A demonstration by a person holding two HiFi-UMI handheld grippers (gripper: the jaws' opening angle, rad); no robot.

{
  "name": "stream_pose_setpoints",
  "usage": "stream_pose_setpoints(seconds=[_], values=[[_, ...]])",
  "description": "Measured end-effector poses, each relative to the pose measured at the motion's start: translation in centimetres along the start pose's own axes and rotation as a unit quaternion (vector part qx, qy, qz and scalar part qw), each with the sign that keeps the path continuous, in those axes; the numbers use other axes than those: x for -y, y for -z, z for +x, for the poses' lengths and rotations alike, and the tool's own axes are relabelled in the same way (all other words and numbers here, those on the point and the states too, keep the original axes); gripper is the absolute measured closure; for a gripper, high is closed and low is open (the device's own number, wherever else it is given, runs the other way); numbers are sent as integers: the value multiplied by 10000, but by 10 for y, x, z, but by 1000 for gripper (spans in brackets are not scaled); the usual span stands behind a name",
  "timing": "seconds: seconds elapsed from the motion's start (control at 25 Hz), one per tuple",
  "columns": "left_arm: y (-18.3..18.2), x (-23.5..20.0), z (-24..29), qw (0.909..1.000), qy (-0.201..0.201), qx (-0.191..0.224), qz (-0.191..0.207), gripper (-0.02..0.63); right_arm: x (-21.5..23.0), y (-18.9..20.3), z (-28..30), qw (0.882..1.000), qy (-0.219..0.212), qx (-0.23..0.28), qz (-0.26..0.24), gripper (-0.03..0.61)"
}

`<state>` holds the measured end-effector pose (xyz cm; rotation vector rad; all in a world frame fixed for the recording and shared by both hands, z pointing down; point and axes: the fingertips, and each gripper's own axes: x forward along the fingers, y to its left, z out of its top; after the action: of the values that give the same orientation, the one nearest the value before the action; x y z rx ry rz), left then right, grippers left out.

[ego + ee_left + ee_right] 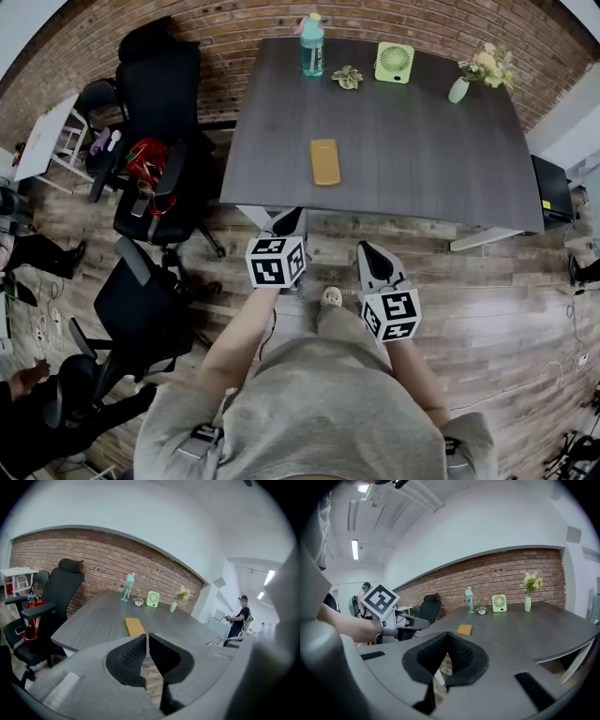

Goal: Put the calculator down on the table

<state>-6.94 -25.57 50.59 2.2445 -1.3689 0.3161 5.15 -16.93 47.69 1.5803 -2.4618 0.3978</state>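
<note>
The calculator (325,161), a flat yellow slab, lies on the dark grey table (422,159) near its front left part; it also shows as the yellow calculator (135,626) in the left gripper view and as the calculator (465,629) in the right gripper view. Both grippers hang off the table's front edge, over the wooden floor. My left gripper (291,220) is shut with nothing between its jaws, and the left gripper (146,641) points toward the calculator from short of it. My right gripper (370,255) is beside it, also shut and empty, as the right gripper (449,641) shows.
Along the table's far edge stand a teal water bottle (312,45), a small plant (348,77), a green fan (395,62) and a vase of flowers (459,89). Black office chairs (155,103) stand left of the table. A person (240,616) stands far right in the background.
</note>
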Motion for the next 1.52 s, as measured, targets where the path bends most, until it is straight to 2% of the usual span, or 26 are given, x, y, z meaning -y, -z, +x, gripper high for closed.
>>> stream_pose_setpoints(seconds=[0.36,0.8,1.0,1.52], values=[[32,19,-92,9990,417,163,-35,586,-50,16,-51,9997,146,179,48,577],[76,29,-199,9985,451,319,44,589,-117,42,-113,9997,37,225,-25,577],[91,32,-232,9985,428,325,-70,589,-140,40,-133,9994,-41,323,-69,576],[111,55,-284,9971,563,509,51,589,-180,47,-176,9988,-142,443,-179,577]])
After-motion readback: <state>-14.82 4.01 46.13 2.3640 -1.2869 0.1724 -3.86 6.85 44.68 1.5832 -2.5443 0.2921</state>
